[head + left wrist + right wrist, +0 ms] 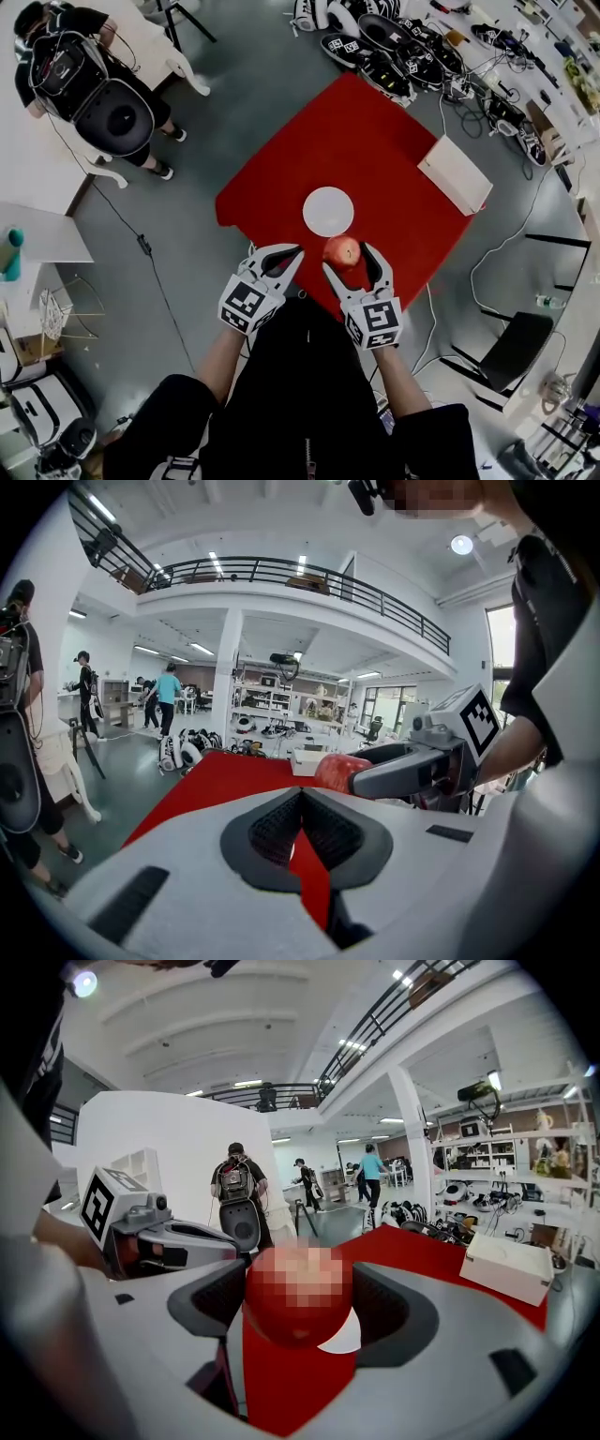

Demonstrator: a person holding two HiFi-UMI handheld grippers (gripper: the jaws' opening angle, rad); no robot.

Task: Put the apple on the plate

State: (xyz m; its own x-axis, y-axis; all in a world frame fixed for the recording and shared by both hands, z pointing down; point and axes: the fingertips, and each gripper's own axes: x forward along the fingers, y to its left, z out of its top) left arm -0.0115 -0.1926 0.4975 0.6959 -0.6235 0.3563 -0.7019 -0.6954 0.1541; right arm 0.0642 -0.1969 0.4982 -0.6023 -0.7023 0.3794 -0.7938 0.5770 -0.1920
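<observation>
Plainly gripped, the apple (342, 250) is held just beside the plate (328, 211)
The apple is clamped between the wide-spread jaws of the right gripper (349, 258), above the red cloth (375, 141) at the plate's near edge; it looks round, and neither a stem end nor a long axis can be made out. The left gripper (286, 255), near the plate's lower left, is closed on nothing. A white box (455, 174) is seen well right of the plate

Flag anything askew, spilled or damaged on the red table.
Nothing stands out. The white plate lies flat and bare on the red table, the apple looks whole in the right gripper, and the white box rests near the table's edge.
</observation>
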